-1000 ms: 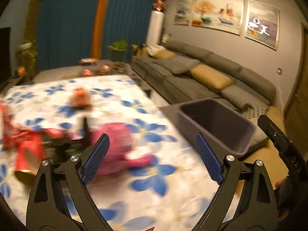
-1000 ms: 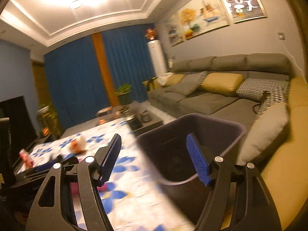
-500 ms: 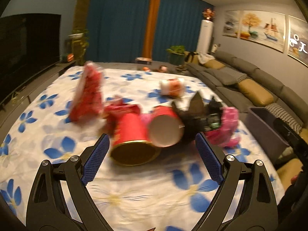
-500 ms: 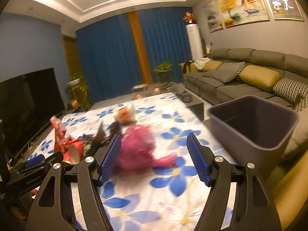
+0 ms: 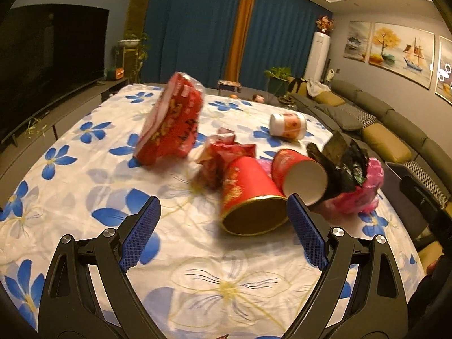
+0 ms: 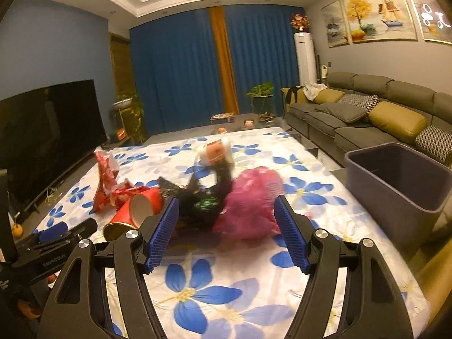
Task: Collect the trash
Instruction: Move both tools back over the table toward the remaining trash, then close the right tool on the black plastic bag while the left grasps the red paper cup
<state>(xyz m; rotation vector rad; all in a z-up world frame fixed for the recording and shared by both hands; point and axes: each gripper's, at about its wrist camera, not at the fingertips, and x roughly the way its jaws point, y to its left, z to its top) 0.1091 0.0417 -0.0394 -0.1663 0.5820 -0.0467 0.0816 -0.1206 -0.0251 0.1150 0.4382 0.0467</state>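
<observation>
Trash lies in a heap on the flowered cloth (image 5: 84,175): a red snack bag (image 5: 172,118), a crumpled red wrapper (image 5: 223,155), two red paper cups on their sides (image 5: 251,195) (image 5: 299,175), a black wrapper (image 5: 341,166), a pink plastic bag (image 5: 364,195) and a white cup (image 5: 288,125) farther back. My left gripper (image 5: 223,234) is open and empty, just short of the nearer red cup. My right gripper (image 6: 226,231) is open and empty, in front of the black wrapper (image 6: 206,197) and pink bag (image 6: 254,200). The grey bin (image 6: 401,180) stands at the right.
A grey sofa (image 6: 367,113) with yellow cushions runs along the right wall. A dark TV (image 6: 45,130) on a low cabinet is at the left. Blue curtains, potted plants and a low table with small items fill the far end.
Both grippers have swung left, away from the bin, and sunk toward the trash heap. The cups and wrappers now sit right before the left gripper, the pink bag before the right.
</observation>
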